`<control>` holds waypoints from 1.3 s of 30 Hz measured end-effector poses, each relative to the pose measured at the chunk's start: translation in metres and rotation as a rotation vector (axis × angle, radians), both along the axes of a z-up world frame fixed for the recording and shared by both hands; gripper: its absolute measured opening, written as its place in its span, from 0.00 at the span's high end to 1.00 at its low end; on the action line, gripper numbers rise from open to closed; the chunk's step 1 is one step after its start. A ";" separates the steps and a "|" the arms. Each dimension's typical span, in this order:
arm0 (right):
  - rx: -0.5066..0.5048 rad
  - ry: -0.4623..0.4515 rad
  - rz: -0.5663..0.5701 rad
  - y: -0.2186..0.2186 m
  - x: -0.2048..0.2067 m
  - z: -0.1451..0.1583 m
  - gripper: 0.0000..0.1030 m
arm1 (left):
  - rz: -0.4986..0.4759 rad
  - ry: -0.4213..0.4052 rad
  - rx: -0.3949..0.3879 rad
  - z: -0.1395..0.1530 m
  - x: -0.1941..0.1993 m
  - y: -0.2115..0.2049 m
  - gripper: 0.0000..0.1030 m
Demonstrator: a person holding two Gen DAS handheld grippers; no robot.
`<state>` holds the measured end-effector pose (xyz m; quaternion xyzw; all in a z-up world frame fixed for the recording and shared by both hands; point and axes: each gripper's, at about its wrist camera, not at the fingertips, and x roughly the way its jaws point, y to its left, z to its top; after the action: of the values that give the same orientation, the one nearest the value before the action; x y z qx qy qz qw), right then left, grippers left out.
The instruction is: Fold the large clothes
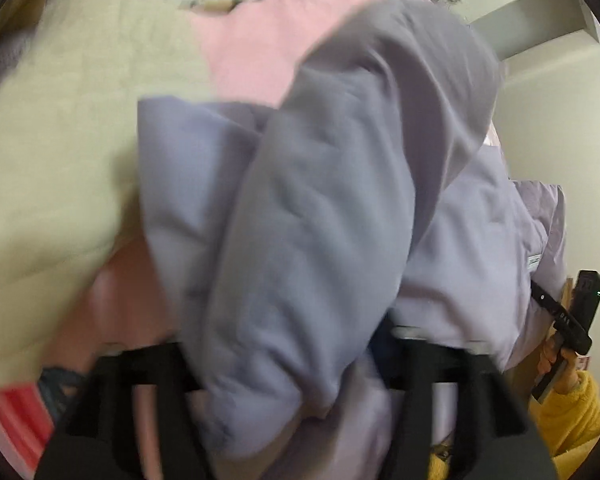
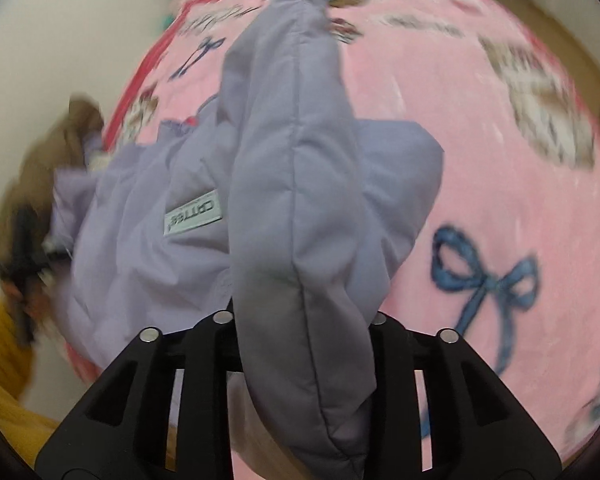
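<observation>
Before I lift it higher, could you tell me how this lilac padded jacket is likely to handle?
Probably floppy: the lilac jacket droops in folds either side of the right tool. Likely light for its bulk, since it looks puffy and quilted. Its smooth shell may slip over the pink blanket.

Lilac jacket [image 2: 148, 248] on pink blanket [image 2: 480, 168]

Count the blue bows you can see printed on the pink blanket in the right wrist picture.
2. One blue bow lies lower right on the pink blanket; another is upper left, beside the lilac jacket. The jacket may hide more.
</observation>
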<state>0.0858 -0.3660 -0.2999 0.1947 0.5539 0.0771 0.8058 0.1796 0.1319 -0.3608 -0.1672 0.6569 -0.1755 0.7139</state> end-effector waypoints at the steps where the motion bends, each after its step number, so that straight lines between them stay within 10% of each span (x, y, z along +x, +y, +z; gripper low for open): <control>1: 0.021 0.008 -0.011 -0.003 0.004 -0.005 0.66 | 0.000 0.028 -0.026 -0.009 0.002 0.005 0.15; 4: 0.003 0.038 0.021 -0.009 0.010 -0.017 0.58 | -0.016 0.128 -0.165 -0.031 0.004 0.018 0.11; 15: -0.018 0.101 0.062 -0.025 0.032 -0.050 0.08 | -0.112 0.104 -0.210 -0.032 0.012 -0.005 0.11; 23: 0.412 0.227 0.017 -0.053 0.048 -0.114 0.07 | -0.092 0.106 -0.211 -0.032 0.006 -0.006 0.11; 26: 0.435 0.170 0.034 -0.050 0.045 -0.111 0.31 | -0.080 0.106 -0.210 -0.030 0.005 -0.006 0.12; 30: 0.350 0.121 0.028 -0.035 0.036 -0.083 0.61 | -0.066 0.036 -0.148 -0.003 -0.016 -0.008 0.58; 34: 0.121 0.109 0.035 -0.006 0.033 -0.041 0.73 | -0.019 -0.040 -0.035 0.037 -0.029 -0.020 0.74; 39: -0.001 -0.004 0.034 0.031 0.017 0.037 0.76 | 0.111 -0.102 -0.109 0.104 -0.044 -0.015 0.75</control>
<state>0.1028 -0.3346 -0.2631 0.1846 0.5556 0.0909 0.8056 0.1358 0.1172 -0.2566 -0.2328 0.5989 -0.1797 0.7449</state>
